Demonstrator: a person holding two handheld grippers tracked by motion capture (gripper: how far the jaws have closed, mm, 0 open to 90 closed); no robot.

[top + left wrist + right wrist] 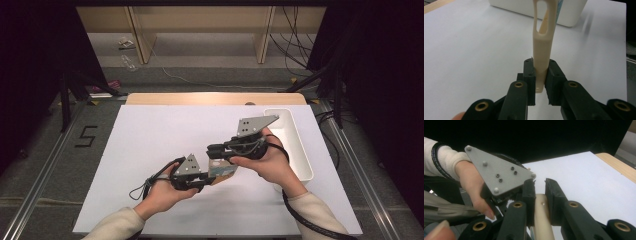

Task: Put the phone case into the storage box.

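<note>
Where the grey floor shows at the left of the high view, a black "5" (86, 136) is marked. Near the centre of the white table (150, 150), both tools meet on one cream plastic handle (543, 50). The left gripper (540, 80) clamps its end; the right gripper (540, 195) is clenched around it too. A white tray (295, 145) sits at right.

A long white plastic tray (300, 150) lay along the right edge of the white tabletop (150, 150). Beyond that tabletop's far edge stood pale wooden shelving (200, 25).
</note>
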